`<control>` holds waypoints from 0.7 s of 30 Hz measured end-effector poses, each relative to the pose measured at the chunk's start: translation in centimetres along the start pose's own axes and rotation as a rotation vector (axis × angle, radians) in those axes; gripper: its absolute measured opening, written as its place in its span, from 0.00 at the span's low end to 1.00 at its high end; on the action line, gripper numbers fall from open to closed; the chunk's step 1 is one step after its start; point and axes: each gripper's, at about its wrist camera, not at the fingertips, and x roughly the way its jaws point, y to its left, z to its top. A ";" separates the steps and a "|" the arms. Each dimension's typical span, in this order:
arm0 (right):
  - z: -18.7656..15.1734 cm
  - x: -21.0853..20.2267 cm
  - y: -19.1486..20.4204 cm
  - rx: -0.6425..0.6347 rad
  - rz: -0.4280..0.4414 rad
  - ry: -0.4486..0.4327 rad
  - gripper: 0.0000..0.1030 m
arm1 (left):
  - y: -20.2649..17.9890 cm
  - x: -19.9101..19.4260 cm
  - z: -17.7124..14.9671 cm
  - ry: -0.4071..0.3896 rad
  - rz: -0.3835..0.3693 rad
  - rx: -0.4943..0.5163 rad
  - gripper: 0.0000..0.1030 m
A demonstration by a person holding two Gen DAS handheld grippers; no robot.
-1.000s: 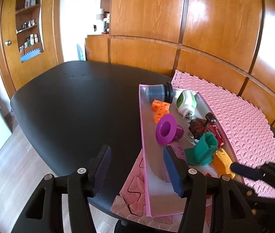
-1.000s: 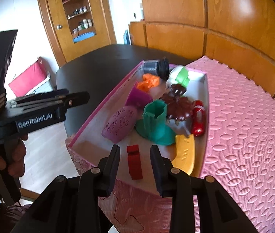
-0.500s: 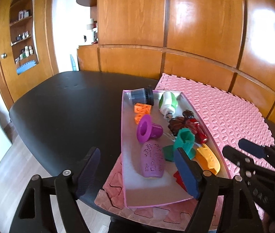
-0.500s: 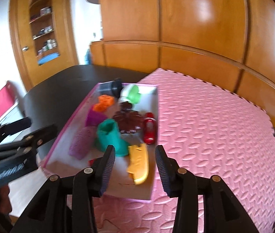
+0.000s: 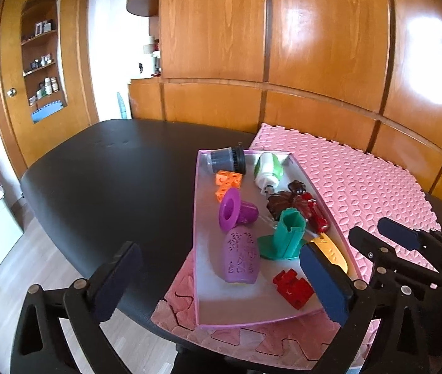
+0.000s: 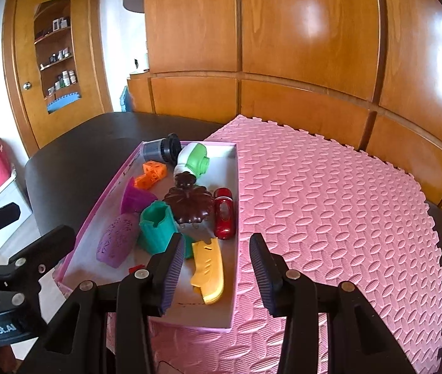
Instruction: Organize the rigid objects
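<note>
A pink-rimmed tray (image 5: 196, 249) (image 6: 236, 218) on a pink foam mat (image 5: 361, 180) holds a purple perforated oval (image 5: 241, 257), a purple funnel (image 5: 236, 212), a green piece (image 5: 286, 233), a red block (image 5: 292, 286) and a yellow piece (image 6: 208, 268). My left gripper (image 5: 221, 283) hovers over the tray's near end. Its jaws are opening wide and touch nothing. My right gripper (image 6: 218, 274) hangs open above the yellow piece and the tray's right rim, with nothing between its pads. Each gripper also shows in the other's view: the right gripper (image 5: 408, 249), the left gripper (image 6: 18, 233).
Farther back in the tray lie a dark jar (image 5: 227, 160), orange cubes (image 5: 227, 182), a white-and-green bottle (image 5: 267, 170), a brown flower shape (image 5: 283, 202) and a red cylinder (image 5: 316, 215). The black table (image 5: 112, 171) stretches left. Wooden panelling stands behind.
The left jaws spread wider and pulled back from the tray. The right gripper's jaws widened off the red block, which now lies in the tray, and it swung right.
</note>
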 end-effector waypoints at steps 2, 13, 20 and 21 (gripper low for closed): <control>0.0 -0.1 0.2 -0.006 -0.005 -0.007 0.42 | 0.0 -0.2 0.0 -0.010 0.007 0.000 1.00; 0.2 -0.3 0.6 -0.013 -0.004 -0.011 0.42 | 0.3 -0.3 0.0 -0.011 0.027 -0.014 1.00; 0.1 -0.3 0.6 -0.013 -0.002 -0.015 0.42 | 0.2 -0.4 -0.1 -0.021 0.029 -0.008 0.99; 0.1 -0.3 0.6 -0.013 -0.003 -0.015 0.42 | 0.2 -0.5 -0.1 -0.023 0.027 -0.007 0.99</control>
